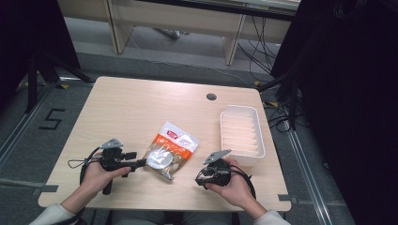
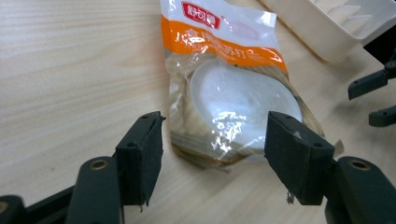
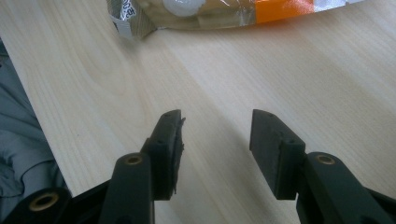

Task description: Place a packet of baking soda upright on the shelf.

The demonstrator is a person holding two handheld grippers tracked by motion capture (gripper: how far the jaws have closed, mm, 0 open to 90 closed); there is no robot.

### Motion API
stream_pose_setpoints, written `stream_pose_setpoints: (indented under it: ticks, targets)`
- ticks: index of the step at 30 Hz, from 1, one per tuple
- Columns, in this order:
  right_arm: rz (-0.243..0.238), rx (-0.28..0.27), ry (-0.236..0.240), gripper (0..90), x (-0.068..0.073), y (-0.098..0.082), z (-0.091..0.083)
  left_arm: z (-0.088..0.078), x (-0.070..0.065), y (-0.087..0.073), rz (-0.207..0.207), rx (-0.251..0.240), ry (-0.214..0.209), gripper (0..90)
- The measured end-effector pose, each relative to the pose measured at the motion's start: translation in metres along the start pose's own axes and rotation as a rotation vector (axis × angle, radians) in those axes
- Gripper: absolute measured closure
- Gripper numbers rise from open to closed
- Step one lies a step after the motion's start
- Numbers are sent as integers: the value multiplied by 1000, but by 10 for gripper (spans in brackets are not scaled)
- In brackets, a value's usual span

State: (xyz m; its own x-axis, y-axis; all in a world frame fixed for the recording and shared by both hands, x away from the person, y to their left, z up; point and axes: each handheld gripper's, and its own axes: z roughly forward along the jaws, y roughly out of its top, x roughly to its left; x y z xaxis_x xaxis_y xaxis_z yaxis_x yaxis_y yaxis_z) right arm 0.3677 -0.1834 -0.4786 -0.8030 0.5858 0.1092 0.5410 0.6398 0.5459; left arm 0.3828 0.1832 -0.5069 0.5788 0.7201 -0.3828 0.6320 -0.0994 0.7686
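The left gripper (image 2: 215, 158) has its two black jaws spread wide, blocky matte pads on each tip, and the near end of the snack packet (image 2: 229, 88) lies in the gap between them. The pads stand clear of the wrapper on both sides, so nothing is clamped. From above, that left gripper (image 1: 141, 163) points to the right across the surface (image 1: 131, 108), its tips just at the packet's lower left edge, and the person's left hand (image 1: 98, 176) wraps the handle.

The packet is a glossy, crinkly plastic pouch, clear in the lower half with an orange band and a white top bearing a small red label. Through the clear film shows a round, pale, disc-shaped content stacked on brownish layers. It lies flat and slightly askew near the middle of the surface, toward the front (image 1: 170, 149).

The right gripper (image 3: 215, 154) also holds its jaws apart, somewhat less widely, with only bare wood grain between them; the packet's crimped end (image 3: 135, 18) lies well ahead of it. In the high view the right gripper (image 1: 202, 177) sits in the person's right hand (image 1: 234, 187) near the front edge.

The surface is pale, smooth wood-look laminate. To the right of the packet stands a white rectangular plastic tray (image 1: 259, 136) with rounded corners and a ribbed floor.
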Motion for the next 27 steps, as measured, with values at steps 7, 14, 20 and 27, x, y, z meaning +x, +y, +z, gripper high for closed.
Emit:
stream_pose_setpoints:
  ticks: [7,14,20,27]
  targets:
    - [17,4,-2,532,-2,-1,3,18,6,19,7,-8,3,371]
    - [28,-15,-40,525,-8,11,3,42,14,37,-23,7,-4,381]
    - [39,-11,-36,521,-12,11,6,64,24,49,-61,33,-13,394]
    - [35,-14,-40,520,-10,11,5,79,28,60,-72,30,-13,416]
